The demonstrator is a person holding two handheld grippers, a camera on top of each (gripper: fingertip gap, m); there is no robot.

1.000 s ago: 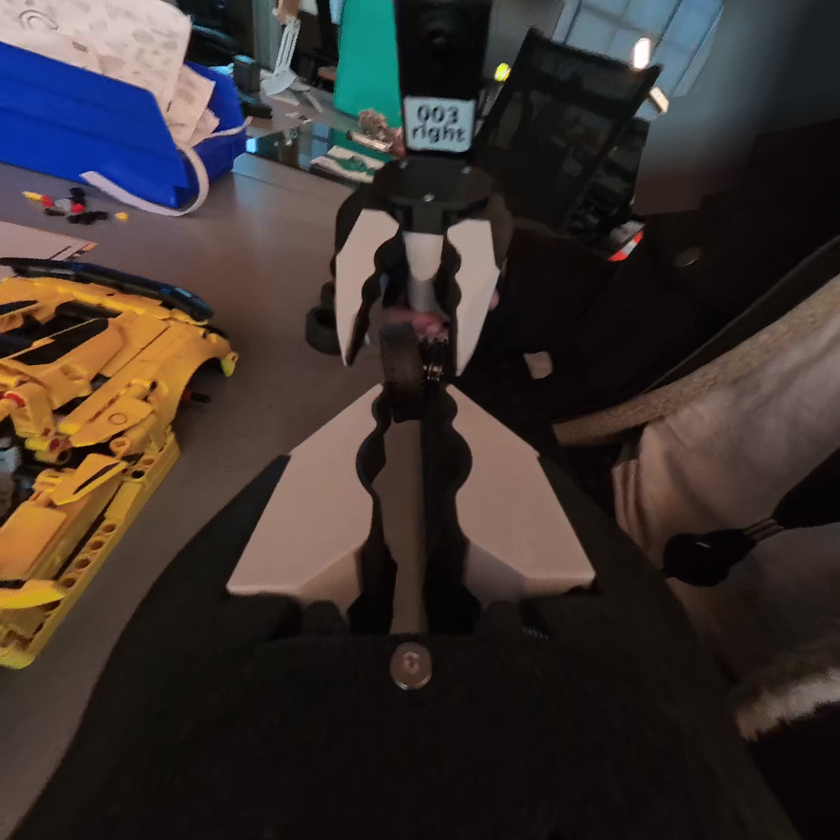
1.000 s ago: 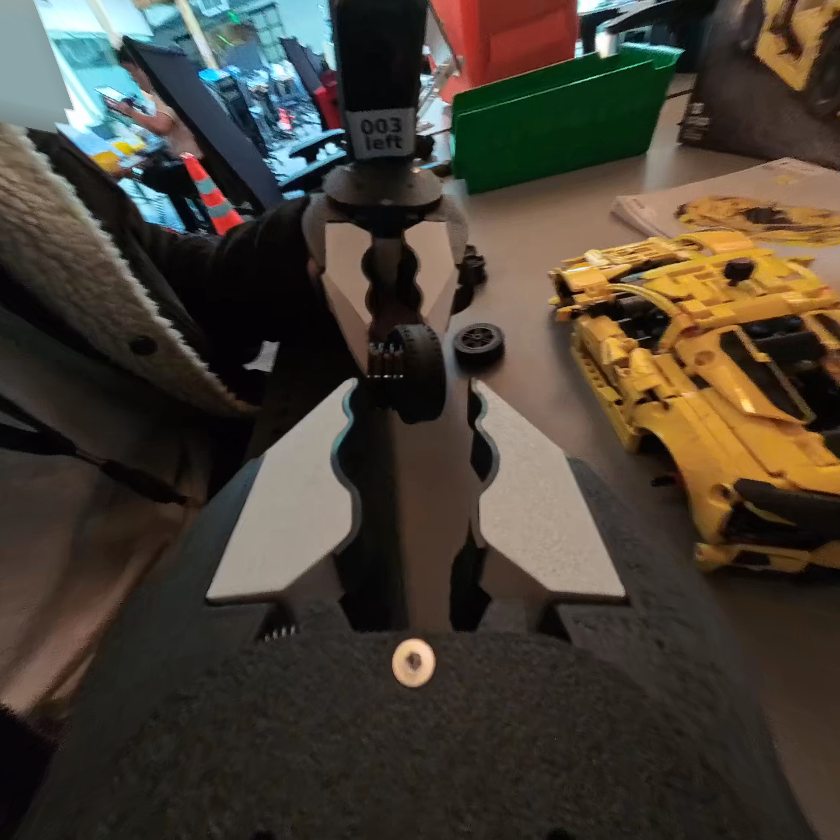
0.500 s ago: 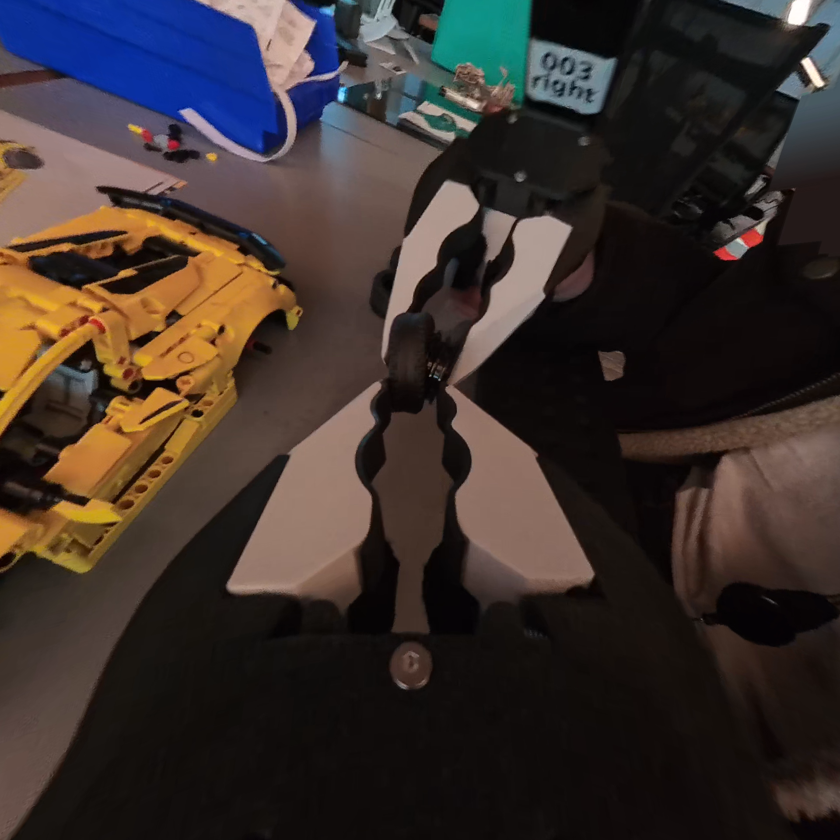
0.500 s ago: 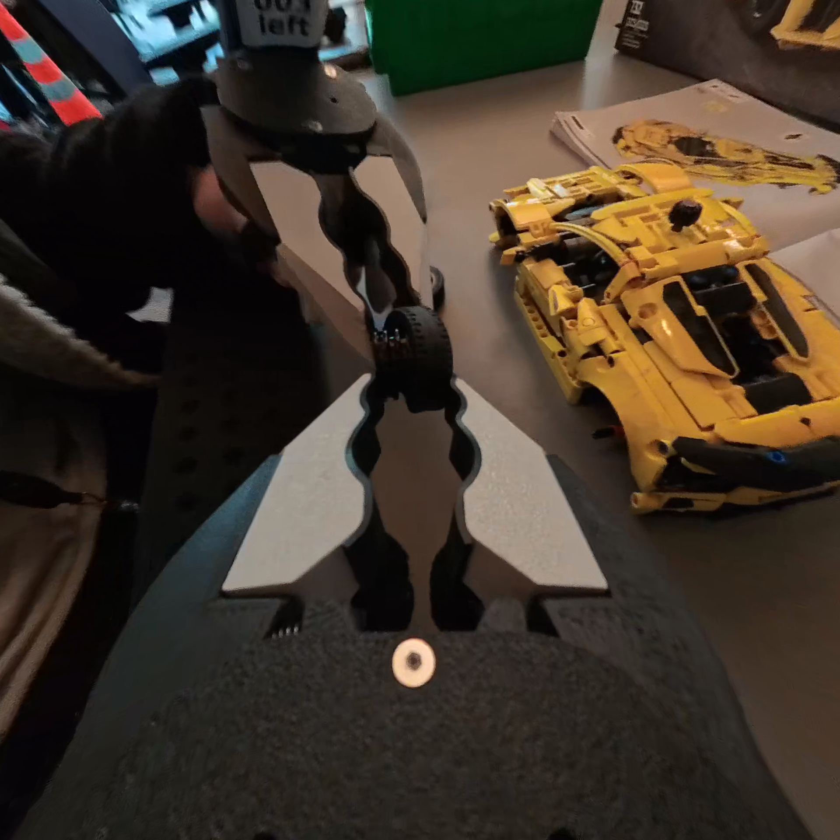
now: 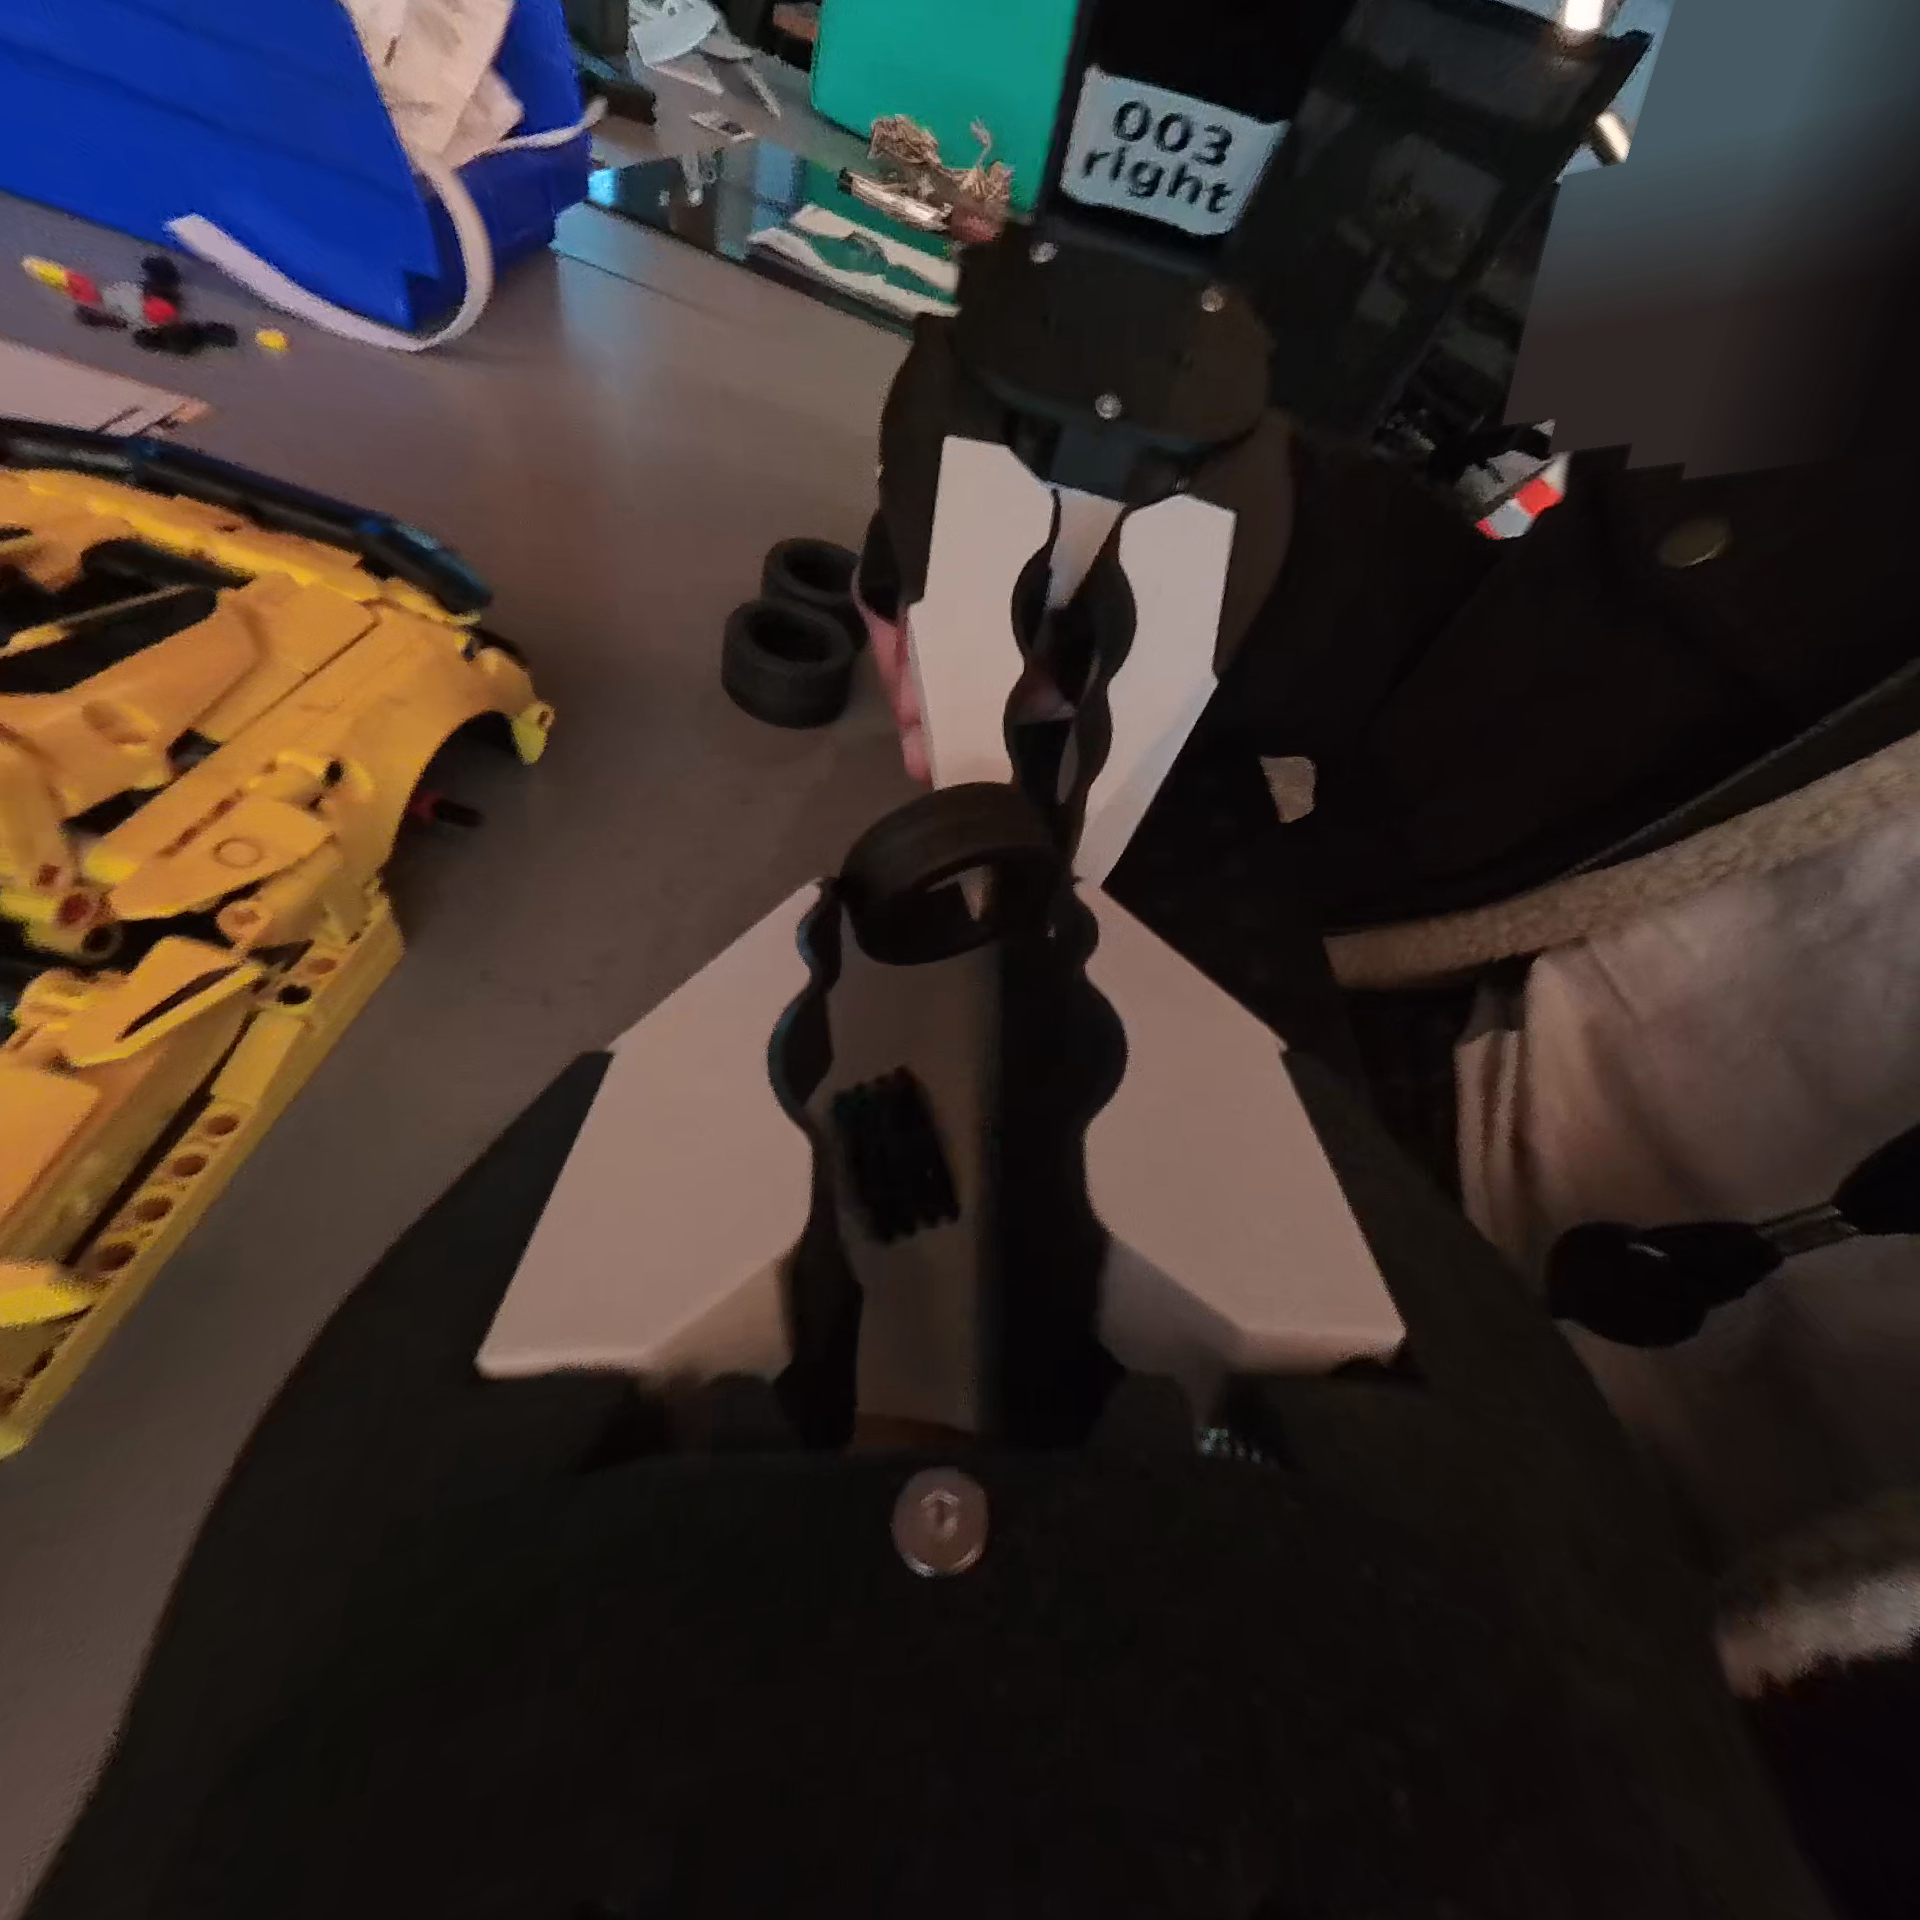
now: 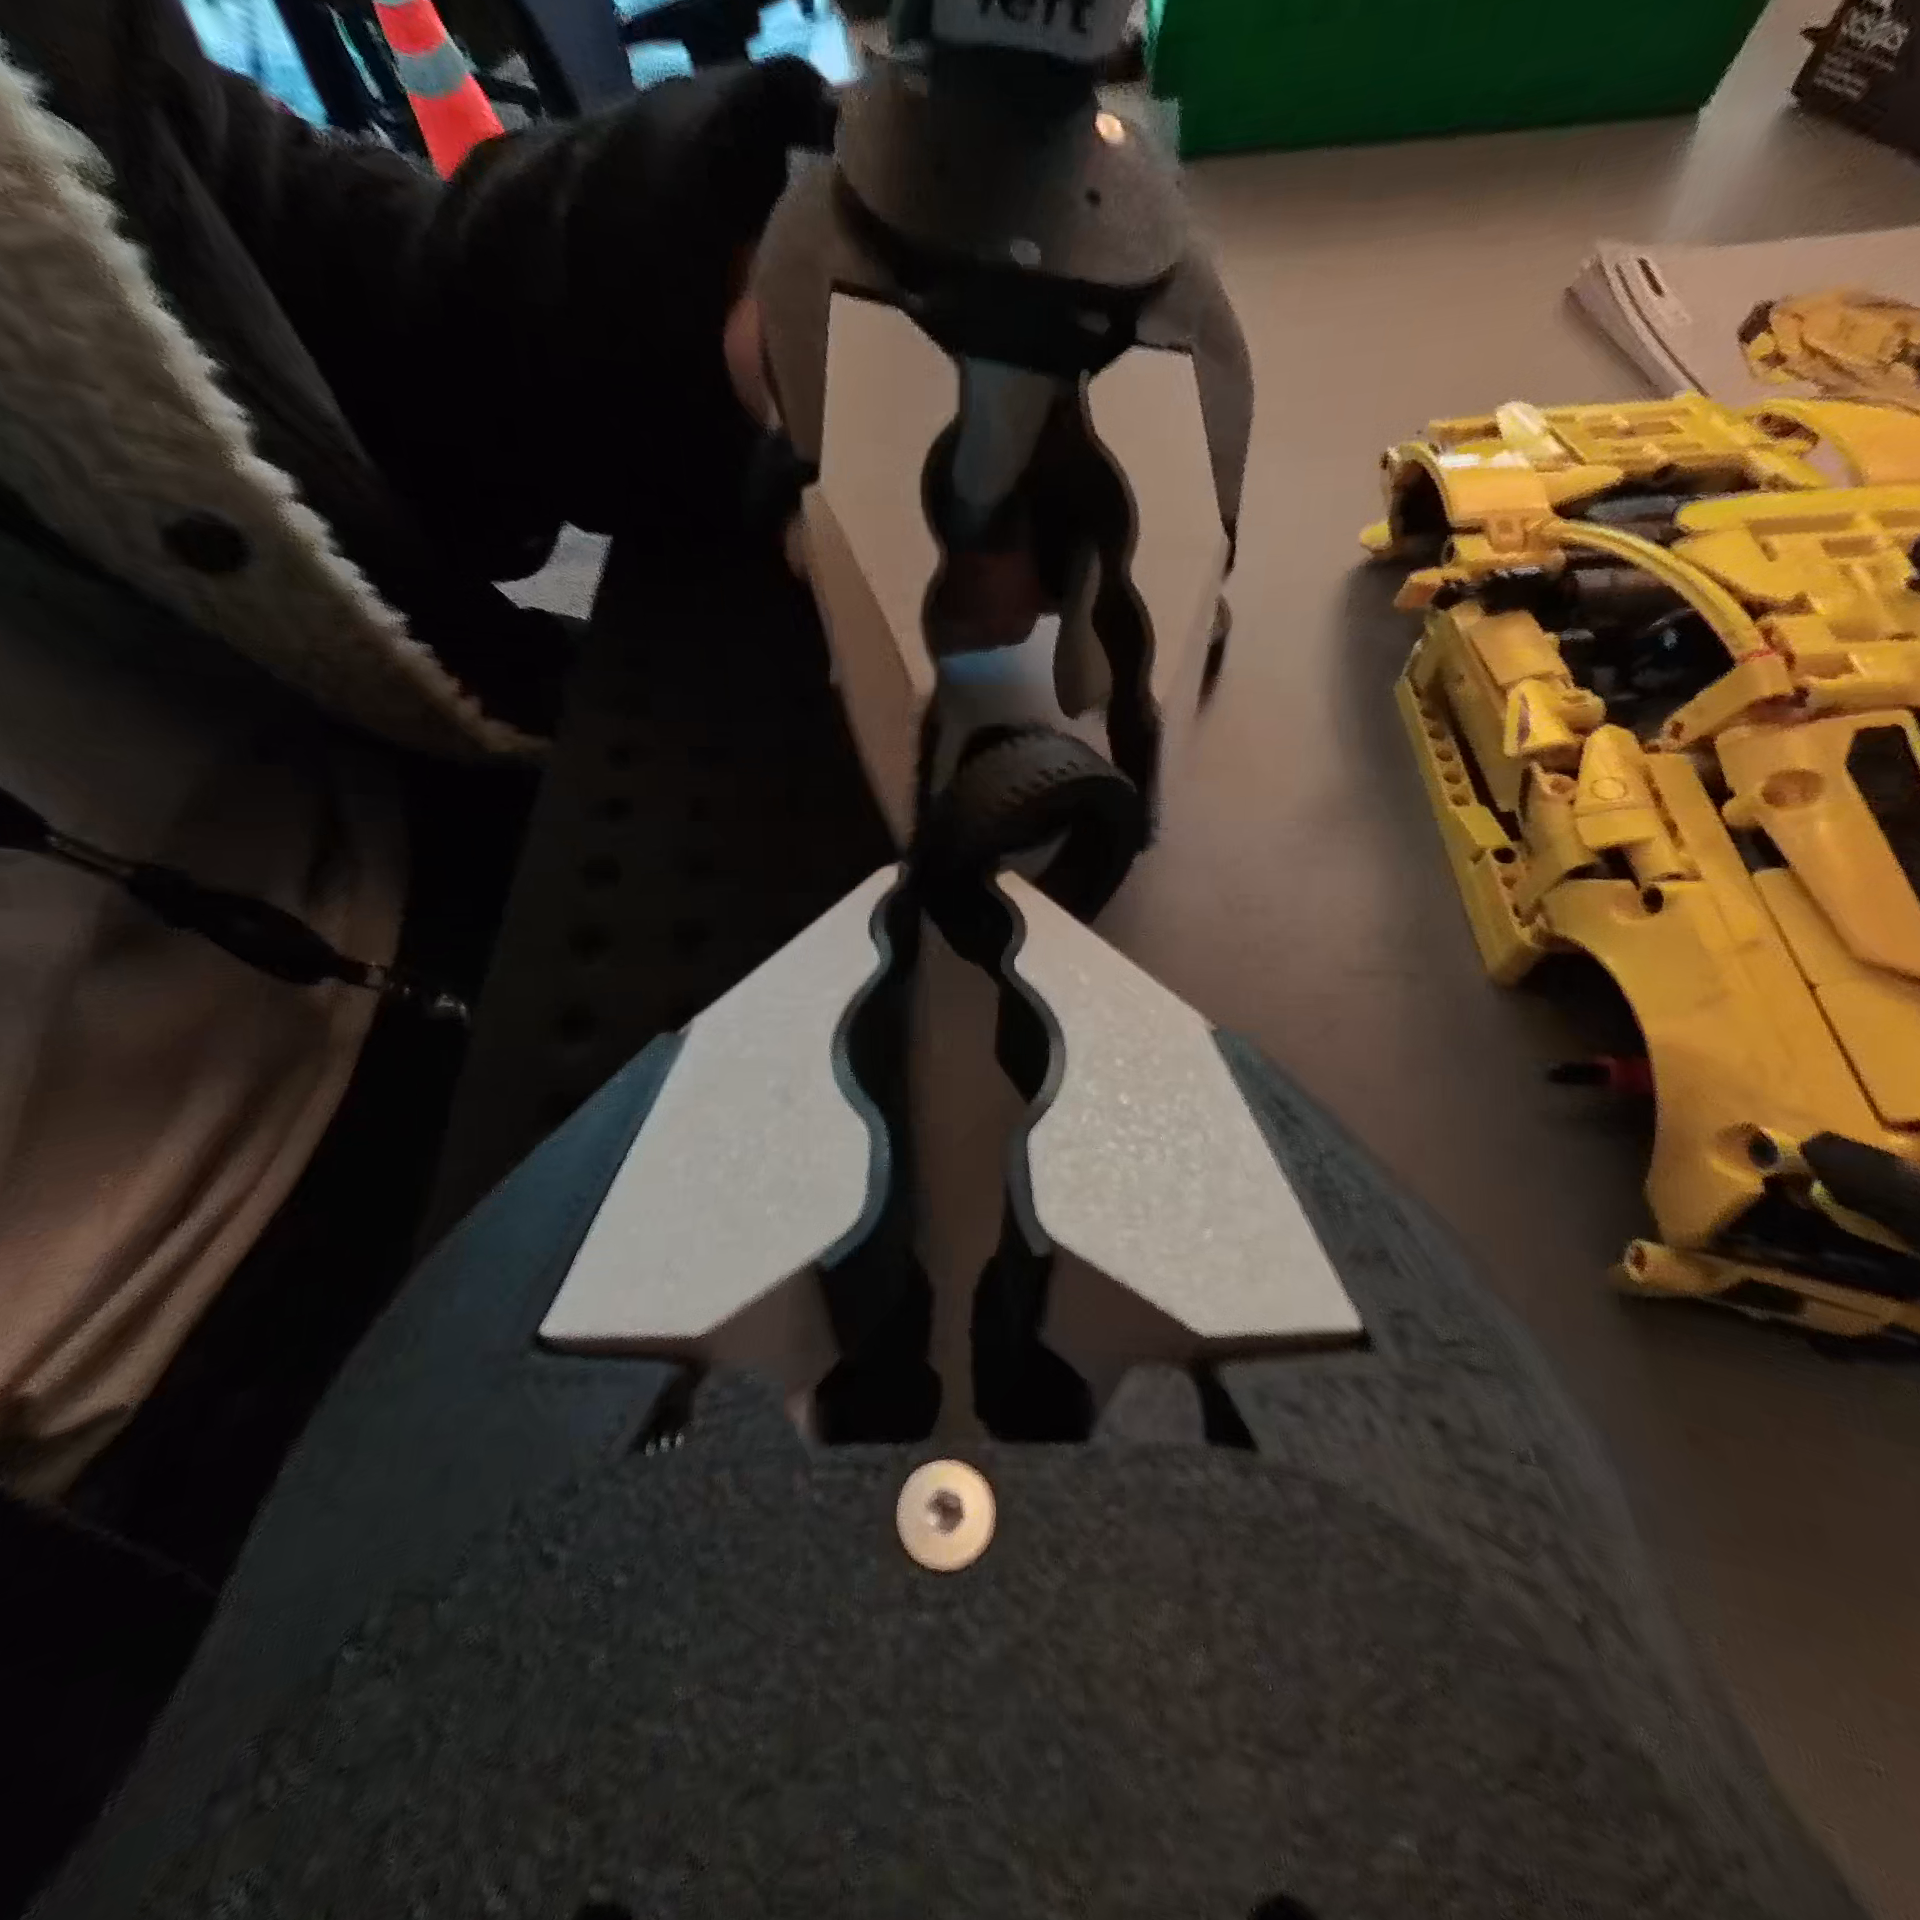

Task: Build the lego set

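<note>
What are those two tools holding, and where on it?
A black rubber tyre. The right tool pinches its edge wall; the left tool straddles its tread, but whether it actually grips cannot be told.

Yellow car model (image 6: pixel 1704 831): glossy hard plastic. Black tyre (image 5: pixel 940 873) held between the grippers: matt, ribbed rubber-like tread; two loose tyres (image 5: pixel 790 644) alike. Right gripper (image 6: pixel 951 894): grainy matt black body, speckled pale grey panels, one bright metal screw (image 6: pixel 945 1512). Surface (image 5: pixel 644 436): smooth grey with a soft sheen. Coat lining (image 6: pixel 156 416): rough cream fleece. Booklet (image 6: pixel 1766 322): smooth paper.
</note>
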